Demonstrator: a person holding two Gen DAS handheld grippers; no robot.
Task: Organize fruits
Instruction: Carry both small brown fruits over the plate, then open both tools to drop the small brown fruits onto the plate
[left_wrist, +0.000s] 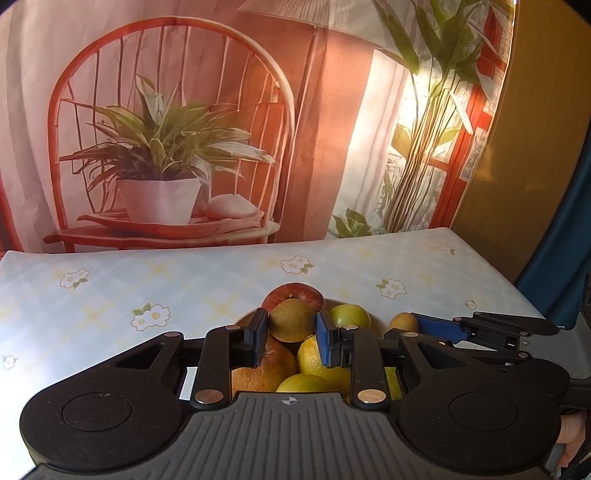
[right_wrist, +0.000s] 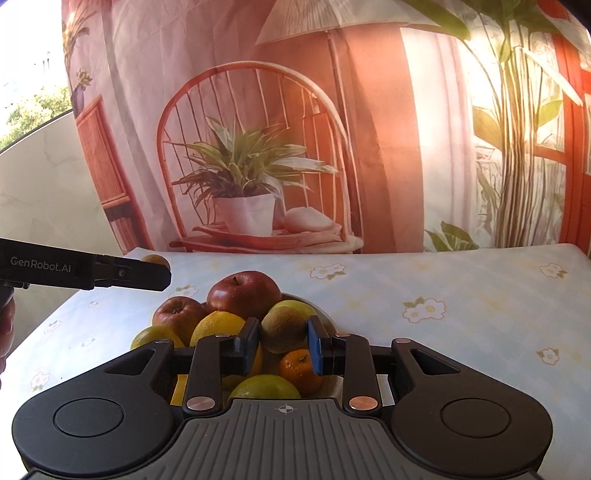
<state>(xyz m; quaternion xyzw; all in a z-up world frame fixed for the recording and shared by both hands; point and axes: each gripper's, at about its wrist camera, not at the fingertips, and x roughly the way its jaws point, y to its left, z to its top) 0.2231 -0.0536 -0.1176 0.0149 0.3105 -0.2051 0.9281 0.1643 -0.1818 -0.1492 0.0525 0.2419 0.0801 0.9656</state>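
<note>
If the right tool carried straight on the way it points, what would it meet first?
Probably the flowered tablecloth beyond the fruit bowl; the right tool, shut on a kiwi, seems clear of the pile, but depth is uncertain.

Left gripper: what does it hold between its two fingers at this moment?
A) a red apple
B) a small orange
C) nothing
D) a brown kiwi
D: in the left wrist view the left gripper is shut on a fuzzy brown kiwi, which sits between the pads above the bowl of fruit; the red apple lies behind it in the bowl.
</note>
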